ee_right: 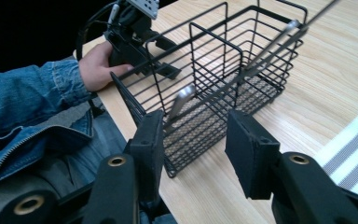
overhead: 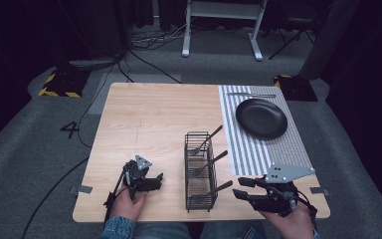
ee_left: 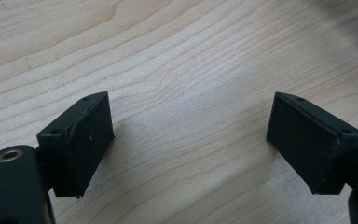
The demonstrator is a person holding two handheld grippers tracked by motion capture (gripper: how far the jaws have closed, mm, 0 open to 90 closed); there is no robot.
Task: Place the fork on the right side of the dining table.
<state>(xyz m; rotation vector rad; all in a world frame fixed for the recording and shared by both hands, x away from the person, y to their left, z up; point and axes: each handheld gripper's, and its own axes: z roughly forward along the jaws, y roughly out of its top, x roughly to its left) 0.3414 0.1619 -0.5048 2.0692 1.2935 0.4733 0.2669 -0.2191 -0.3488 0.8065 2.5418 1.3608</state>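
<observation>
A black wire basket (overhead: 200,172) with three compartments stands at the table's front middle; it is also in the right gripper view (ee_right: 223,79). Each compartment holds one metal utensil leaning to the right: the near one (overhead: 214,191), the middle one (overhead: 210,163) and the far one (overhead: 206,139). My left gripper (overhead: 155,180) rests left of the basket, open over bare wood (ee_left: 189,135). My right gripper (overhead: 241,188) is just right of the basket's near end, open and holding nothing (ee_right: 193,140). The near utensil's handle (ee_right: 181,101) points toward it.
A black plate (overhead: 261,118) lies on a striped placemat (overhead: 278,144) at the back right, with a piece of cutlery (overhead: 251,94) beyond it. The wooden table (overhead: 149,119) has bare room at left and back. The person's denim sleeve (ee_right: 32,98) is beyond the basket.
</observation>
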